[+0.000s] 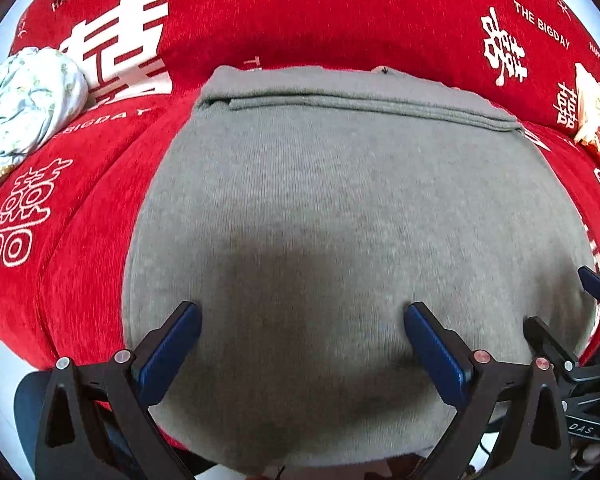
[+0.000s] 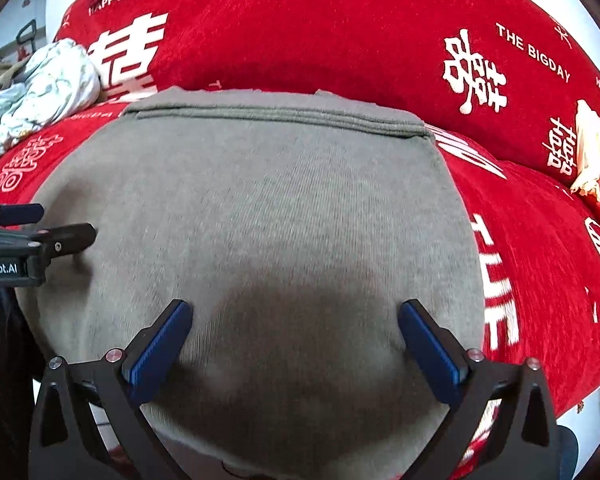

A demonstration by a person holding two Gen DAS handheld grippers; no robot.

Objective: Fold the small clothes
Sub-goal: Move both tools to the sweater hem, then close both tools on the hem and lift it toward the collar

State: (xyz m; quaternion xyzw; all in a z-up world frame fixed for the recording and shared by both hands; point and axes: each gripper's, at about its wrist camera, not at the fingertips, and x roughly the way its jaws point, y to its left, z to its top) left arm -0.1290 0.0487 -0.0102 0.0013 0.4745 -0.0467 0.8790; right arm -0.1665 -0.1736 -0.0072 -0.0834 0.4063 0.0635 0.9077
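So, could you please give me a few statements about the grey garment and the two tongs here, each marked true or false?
1. The grey garment lies on a red cover printed with white characters. True.
2. The left tongs are shut on the garment. False: they stand wide open, with nothing between the pads.
3. The right tongs are open above the garment. True.
4. A bundle of flowered cloth lies on top of the grey garment. False: it lies apart from it, on the red cover.
5. The garment's far edge shows stacked layers. True.
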